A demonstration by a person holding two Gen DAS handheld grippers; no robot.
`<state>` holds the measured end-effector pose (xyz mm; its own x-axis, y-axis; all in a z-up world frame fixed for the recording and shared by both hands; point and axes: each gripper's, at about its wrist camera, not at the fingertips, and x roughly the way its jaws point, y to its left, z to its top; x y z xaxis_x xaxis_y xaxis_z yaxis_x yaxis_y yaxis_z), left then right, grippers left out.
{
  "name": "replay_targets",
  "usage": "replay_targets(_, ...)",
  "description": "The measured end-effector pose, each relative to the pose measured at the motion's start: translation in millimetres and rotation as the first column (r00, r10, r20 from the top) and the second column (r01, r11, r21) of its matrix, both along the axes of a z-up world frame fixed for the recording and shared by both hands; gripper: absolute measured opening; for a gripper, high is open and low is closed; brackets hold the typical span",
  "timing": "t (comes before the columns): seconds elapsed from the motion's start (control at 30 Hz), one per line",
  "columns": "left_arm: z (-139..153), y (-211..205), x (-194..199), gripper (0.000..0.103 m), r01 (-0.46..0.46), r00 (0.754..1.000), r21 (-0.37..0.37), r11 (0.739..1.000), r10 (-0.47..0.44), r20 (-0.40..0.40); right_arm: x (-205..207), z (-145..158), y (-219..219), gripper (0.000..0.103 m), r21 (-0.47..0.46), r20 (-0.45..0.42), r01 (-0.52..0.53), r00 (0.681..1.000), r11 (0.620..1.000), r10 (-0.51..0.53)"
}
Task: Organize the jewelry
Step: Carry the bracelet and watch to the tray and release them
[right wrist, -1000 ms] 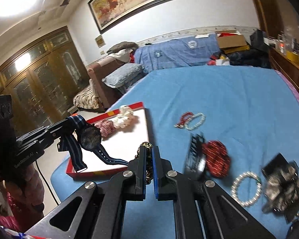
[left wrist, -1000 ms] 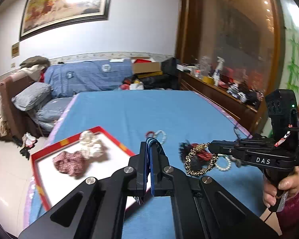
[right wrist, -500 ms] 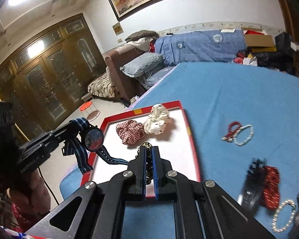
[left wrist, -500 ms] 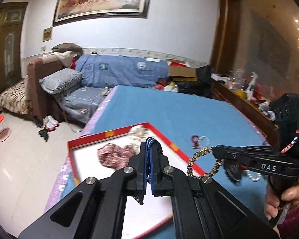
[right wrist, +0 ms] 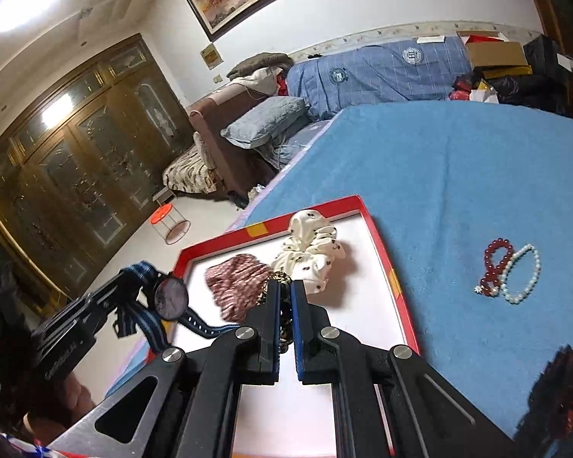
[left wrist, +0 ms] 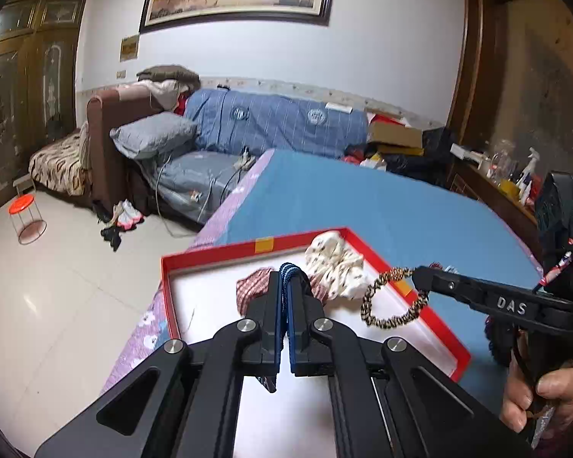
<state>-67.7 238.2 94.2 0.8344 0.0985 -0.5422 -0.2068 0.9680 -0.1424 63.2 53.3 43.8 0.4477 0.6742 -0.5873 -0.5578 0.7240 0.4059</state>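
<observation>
Both grippers have swung from the loose pile on the blue cloth to above the red tray, so the drop looks next. The left gripper clamps the blue-strapped watch; the right gripper clamps the gold beaded bracelet. The tray holds a cream scrunchie and a reddish one (two bead bracelets remain outside).
</observation>
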Motion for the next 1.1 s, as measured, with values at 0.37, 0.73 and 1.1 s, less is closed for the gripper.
replay_targets(0.37,-28,11,14,0.002,-0.013,0.997,-0.045,0.999,0.009,-0.078,30,-41,5,0.006,-0.084,-0.077,0.039,0.996,0.996,-0.046)
replay_targets(0.73,-44,11,19,0.002,-0.005,0.993,-0.07,0.998,-0.003,-0.116,36,-55,0,0.007,-0.111,-0.111,0.046,0.992,0.993,-0.058)
replay_targets(1.1,-39,8,10,0.015,-0.013,0.996,-0.08,0.997,0.006,-0.088,29,-46,-15,0.02,-0.059,-0.1,0.068,0.992,0.996,-0.074)
